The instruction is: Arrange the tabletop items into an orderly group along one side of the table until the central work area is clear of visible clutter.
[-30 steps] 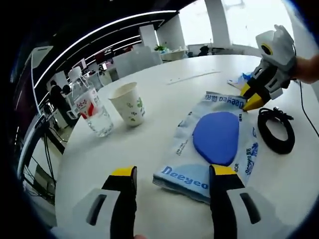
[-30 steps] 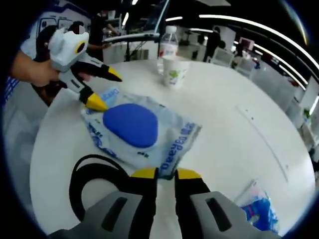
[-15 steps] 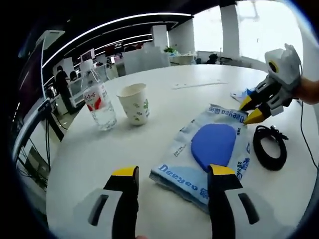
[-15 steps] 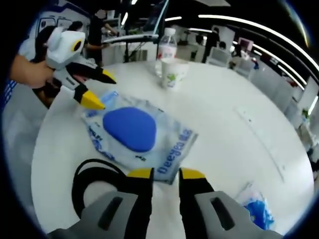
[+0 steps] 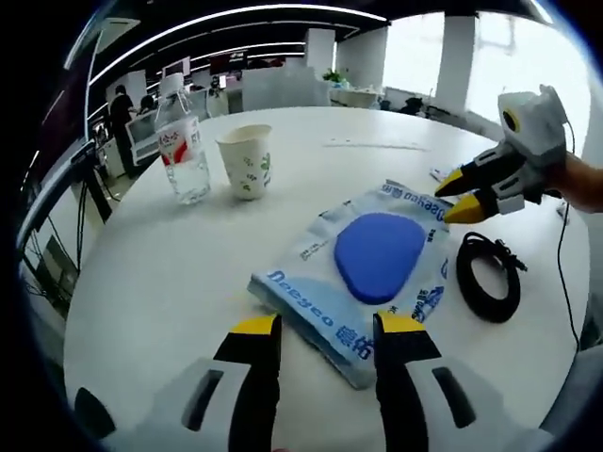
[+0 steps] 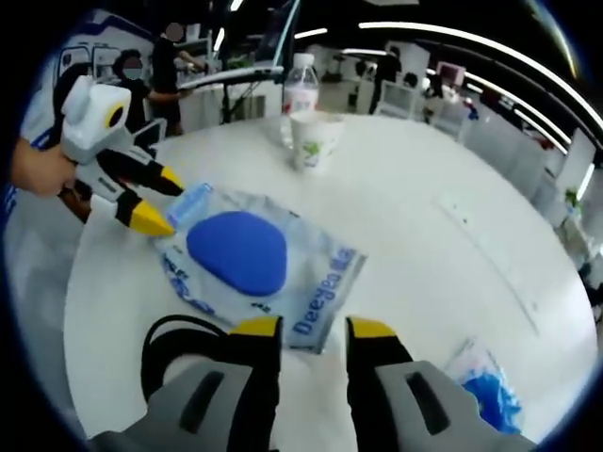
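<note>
A clear plastic packet (image 5: 311,287) printed in blue, with a blue oval pad (image 5: 379,254) inside, lies flat on the white round table (image 5: 160,282). My left gripper (image 5: 328,328) is open just above the packet's near corner. My right gripper (image 5: 449,200) comes in from the right, open, with its yellow tips at the packet's far corner. In the right gripper view the packet (image 6: 325,282) and pad (image 6: 236,252) lie ahead of my open right gripper (image 6: 314,330). The left gripper (image 6: 158,201) hovers there at the packet's left edge. A water bottle (image 5: 181,141) and paper cup (image 5: 247,162) stand together.
A black cable coil (image 5: 488,273) lies beside the packet, and again as the coil (image 6: 165,344) left of my right jaws. The bottle (image 6: 300,85) and cup (image 6: 314,141) stand at the table's far edge. A small blue-white packet (image 6: 485,395) lies at the right. People stand beyond the table.
My right gripper's jaws, nearly shut at the packet's edge before, have spread apart. My left gripper's jaws have drawn somewhat closer together, and its view has swung over the packet's corner.
</note>
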Demonstrator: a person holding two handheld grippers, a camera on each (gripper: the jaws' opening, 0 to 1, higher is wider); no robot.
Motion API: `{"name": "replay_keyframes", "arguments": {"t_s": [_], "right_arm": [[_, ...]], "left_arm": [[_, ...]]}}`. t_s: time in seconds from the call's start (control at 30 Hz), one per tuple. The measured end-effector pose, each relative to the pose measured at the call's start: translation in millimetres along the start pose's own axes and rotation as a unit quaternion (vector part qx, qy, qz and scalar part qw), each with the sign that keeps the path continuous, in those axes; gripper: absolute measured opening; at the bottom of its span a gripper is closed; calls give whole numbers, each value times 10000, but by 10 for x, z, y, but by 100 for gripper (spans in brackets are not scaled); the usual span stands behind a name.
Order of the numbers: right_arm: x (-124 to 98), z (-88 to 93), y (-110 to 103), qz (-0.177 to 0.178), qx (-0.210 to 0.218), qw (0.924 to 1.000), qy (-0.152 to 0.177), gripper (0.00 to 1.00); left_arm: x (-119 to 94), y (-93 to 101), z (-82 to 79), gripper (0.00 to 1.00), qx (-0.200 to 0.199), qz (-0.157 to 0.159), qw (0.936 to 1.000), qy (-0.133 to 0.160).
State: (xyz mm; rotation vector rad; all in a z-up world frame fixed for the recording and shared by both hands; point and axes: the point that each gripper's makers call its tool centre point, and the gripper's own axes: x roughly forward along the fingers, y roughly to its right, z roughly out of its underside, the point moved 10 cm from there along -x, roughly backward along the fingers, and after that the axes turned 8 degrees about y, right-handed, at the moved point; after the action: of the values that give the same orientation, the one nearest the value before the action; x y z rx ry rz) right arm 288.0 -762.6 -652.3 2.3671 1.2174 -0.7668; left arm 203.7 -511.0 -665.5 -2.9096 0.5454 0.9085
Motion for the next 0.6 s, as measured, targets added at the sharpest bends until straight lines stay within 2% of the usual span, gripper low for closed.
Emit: {"name": "replay_keyframes", "arguments": {"t_s": [0.1,0.23,0.4,0.5,0.6], "right_arm": [[2,-16,-9,-5,68,10000,22,18],[39,13,-9,41,121,9998,-130,16],[95,81,-35,76,482,9984,-300,12],[95,55,-57,72,419,9985,-339,9],[98,35,-75,24,274,9989,-381,2]], "left_arm": [[18,0,11,35,21,-55,9999,-95],[52,1,24,32,-176,-28,9996,-197],[95,-12,-7,28,-59,-103,9997,-230],[111,-20,-14,21,53,-113,9996,-257],[119,-5,-30,18,192,-115,9995,-240]]}}
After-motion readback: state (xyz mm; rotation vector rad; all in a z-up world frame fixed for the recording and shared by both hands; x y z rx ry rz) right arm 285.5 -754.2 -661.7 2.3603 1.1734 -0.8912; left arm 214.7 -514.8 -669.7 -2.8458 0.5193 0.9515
